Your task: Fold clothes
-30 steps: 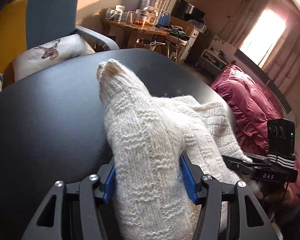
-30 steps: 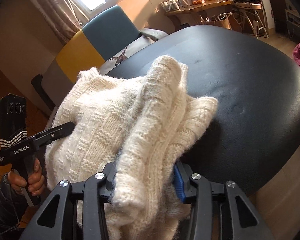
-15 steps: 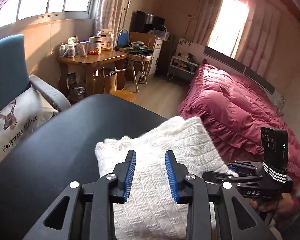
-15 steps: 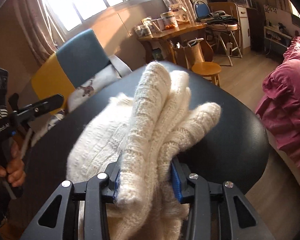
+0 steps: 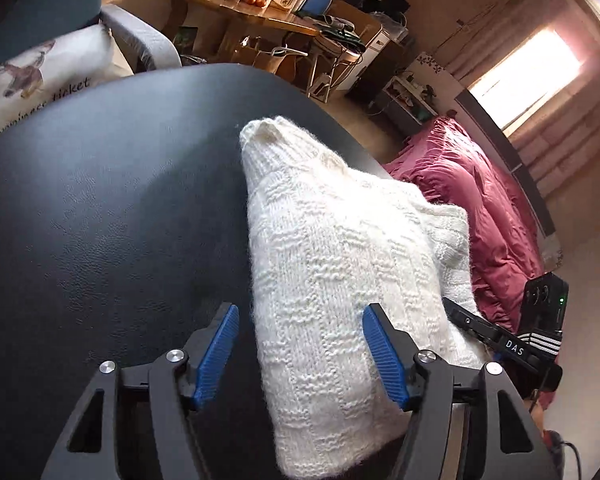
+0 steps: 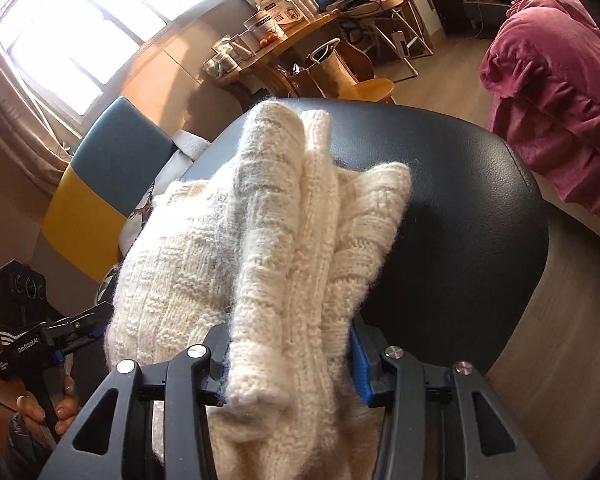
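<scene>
A cream knitted sweater [image 5: 340,248] lies bunched on the round black table [image 5: 100,220]. My left gripper [image 5: 300,340] is open wide, its blue pads [image 5: 220,344] standing either side of the sweater's near fold; the left pad is clear of the wool. In the right wrist view my right gripper [image 6: 288,348] is shut on several thick folds of the sweater [image 6: 284,240], which rise from the jaws over the table [image 6: 480,220]. The right gripper [image 5: 500,344] shows at the sweater's right edge, and the left gripper [image 6: 76,328] at its left, held by a hand [image 6: 40,408].
A blue and yellow armchair [image 6: 100,184] with a deer pillow [image 5: 48,72] stands behind the table. A wooden desk [image 5: 260,16] with jars, a wooden stool [image 6: 368,88] and a bed with a crimson cover [image 5: 480,208] lie beyond the table's far and right edges.
My left gripper let go of the sweater, lifted with its jaws nearly closed, then came back down open wide around the near fold. The right gripper kept its hold and raised the folds slightly.
</scene>
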